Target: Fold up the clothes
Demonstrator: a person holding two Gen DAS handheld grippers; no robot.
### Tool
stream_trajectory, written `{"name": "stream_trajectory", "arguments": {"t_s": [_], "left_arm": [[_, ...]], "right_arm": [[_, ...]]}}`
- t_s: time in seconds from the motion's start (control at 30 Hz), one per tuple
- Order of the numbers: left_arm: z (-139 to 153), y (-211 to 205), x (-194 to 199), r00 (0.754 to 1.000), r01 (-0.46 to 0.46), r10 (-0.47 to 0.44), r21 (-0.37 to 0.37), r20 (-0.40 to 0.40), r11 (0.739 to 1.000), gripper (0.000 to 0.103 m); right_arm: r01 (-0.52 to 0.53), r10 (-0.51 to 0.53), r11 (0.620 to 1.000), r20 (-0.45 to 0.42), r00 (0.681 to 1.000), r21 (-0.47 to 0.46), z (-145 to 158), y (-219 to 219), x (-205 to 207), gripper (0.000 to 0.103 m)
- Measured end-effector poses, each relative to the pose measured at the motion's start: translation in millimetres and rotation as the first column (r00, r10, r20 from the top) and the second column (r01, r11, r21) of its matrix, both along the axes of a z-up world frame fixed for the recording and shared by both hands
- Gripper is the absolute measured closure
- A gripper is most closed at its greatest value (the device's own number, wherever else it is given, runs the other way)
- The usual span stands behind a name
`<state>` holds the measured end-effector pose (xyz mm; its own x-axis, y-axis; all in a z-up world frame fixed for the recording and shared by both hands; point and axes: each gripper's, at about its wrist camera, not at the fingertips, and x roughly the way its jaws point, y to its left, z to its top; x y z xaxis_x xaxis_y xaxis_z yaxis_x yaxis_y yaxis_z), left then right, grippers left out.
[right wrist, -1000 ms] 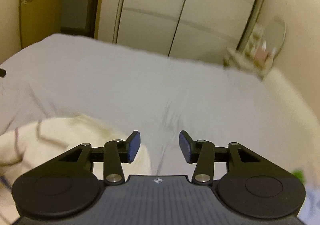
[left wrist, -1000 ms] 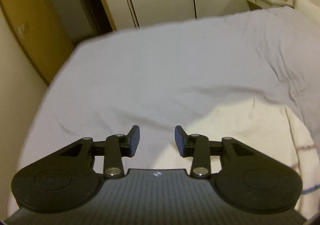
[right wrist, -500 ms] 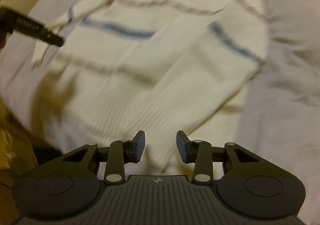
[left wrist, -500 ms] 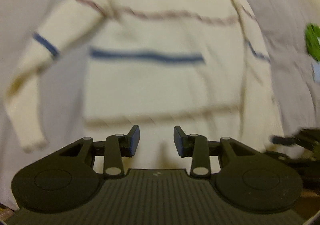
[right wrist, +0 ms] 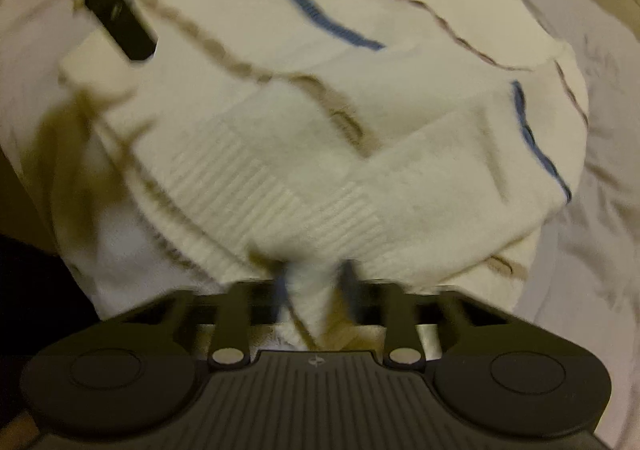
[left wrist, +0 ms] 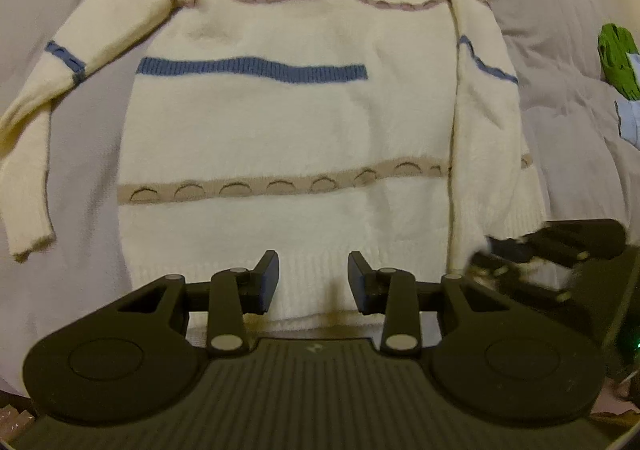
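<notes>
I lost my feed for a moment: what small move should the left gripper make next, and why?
Probably ease the left gripper down to pinch the sweater hem. Its jaws hang open just above the ribbed edge, while the right gripper seems already closed on the other corner, though motion blur leaves that uncertain.

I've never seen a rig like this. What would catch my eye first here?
A cream striped sweater lies spread on a grey bedsheet, filling both views. The left gripper hovers open over its hem, while the right gripper, blurred, has cloth bunched between its fingers. A green object sits at the far right.
</notes>
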<state>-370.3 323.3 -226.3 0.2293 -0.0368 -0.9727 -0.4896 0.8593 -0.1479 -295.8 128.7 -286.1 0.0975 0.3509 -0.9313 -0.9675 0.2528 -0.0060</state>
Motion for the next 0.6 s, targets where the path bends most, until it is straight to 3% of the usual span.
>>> {"name": "stream_trajectory", "arguments": {"t_s": [0.1,0.2,0.3,0.37,0.43,0.5,0.6], "left_arm": [[8,-5,2,1.000,-0.021,0.021,0.021,0.010,1.000,0.071],[17,-14,7,0.999,-0.042,0.041,0.035,0.027,0.999,0.071],[26,-28,16,0.997,-0.060,0.058,0.047,0.053,0.997,0.071],[31,-37,23,0.995,-0.073,0.068,0.057,0.075,0.996,0.071],[34,-44,30,0.993,-0.088,0.082,0.061,0.089,0.994,0.070],[36,-50,36,0.990,-0.104,0.097,0.064,0.099,0.993,0.069],[40,-53,38,0.986,-0.136,0.127,0.078,0.106,0.988,0.066]], "right_arm": [[0.209,-0.193,0.971,-0.134,0.972,0.113,32,-29,42,0.098],[0.455,-0.415,0.861,-0.205,0.887,0.225,77,-86,101,0.099],[0.661,-0.648,0.683,-0.159,0.744,0.311,117,-155,169,0.099],[0.785,-0.795,0.528,-0.138,0.591,0.323,131,-200,219,0.098],[0.879,-0.894,0.387,-0.122,0.432,0.278,132,-239,266,0.090],[0.919,-0.940,0.323,-0.041,0.340,0.225,127,-259,293,0.083],[0.939,-0.953,0.304,0.051,0.299,0.164,116,-267,306,0.062]]}}
